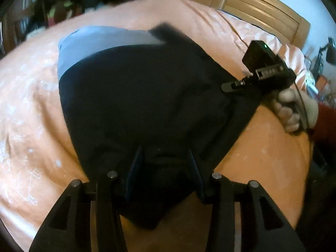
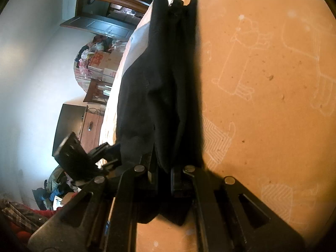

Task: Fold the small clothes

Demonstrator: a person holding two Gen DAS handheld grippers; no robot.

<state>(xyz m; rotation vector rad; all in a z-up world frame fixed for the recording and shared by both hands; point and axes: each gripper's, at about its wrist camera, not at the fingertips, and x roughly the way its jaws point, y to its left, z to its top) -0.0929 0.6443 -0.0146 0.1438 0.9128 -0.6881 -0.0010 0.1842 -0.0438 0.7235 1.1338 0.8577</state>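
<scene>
One black garment (image 1: 136,96) between two grippers

Dim, warm indoor light. Both views show heavy fisheye bending and black vignette corners. Left wrist view is soft all over, with motion blur along the garment (image 1: 136,96) top edge and background clutter smeared. Right wrist view is sharper: the cloth throws a hard shadow onto the bedsheet (image 2: 262,84), and the wall (image 2: 27,67) is washed out pale with glare.
</scene>
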